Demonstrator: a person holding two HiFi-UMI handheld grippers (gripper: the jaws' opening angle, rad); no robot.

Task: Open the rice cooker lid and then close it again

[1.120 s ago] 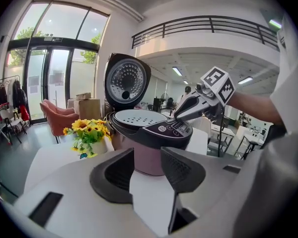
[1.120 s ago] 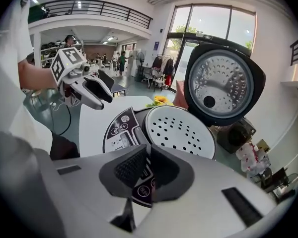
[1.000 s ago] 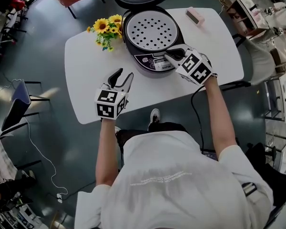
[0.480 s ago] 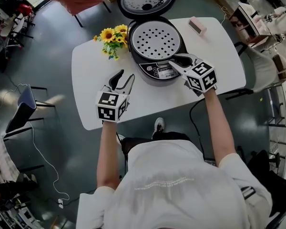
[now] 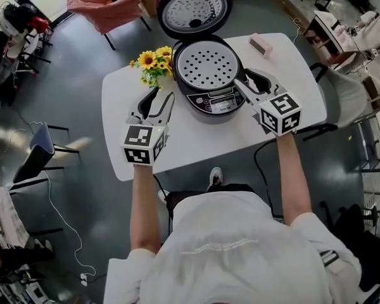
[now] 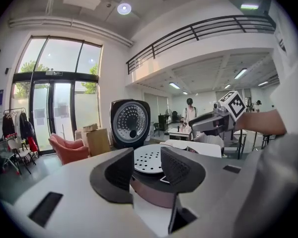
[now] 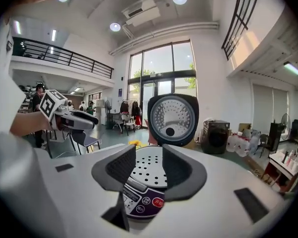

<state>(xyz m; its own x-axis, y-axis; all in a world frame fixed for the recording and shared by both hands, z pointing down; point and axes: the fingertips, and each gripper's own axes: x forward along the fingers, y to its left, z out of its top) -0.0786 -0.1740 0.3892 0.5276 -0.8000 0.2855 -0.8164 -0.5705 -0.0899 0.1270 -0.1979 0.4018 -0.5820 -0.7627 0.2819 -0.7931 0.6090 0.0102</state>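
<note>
Purple rice cooker (image 5: 218,101): lid (image 5: 193,8) up, holed tray (image 5: 206,68) | L gripper (image 5: 159,97) fingers apart, empty; R gripper (image 5: 251,81) fingers just opening, empty

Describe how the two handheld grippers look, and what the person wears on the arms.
The left gripper and right gripper match: pale grey bodies, two curved jaws with dark, dotted pads, and a white cube printed with black square markers. The right gripper's jaws have just been opening, empty. The person wears a white short-sleeved shirt; the forearms are bare.
</note>
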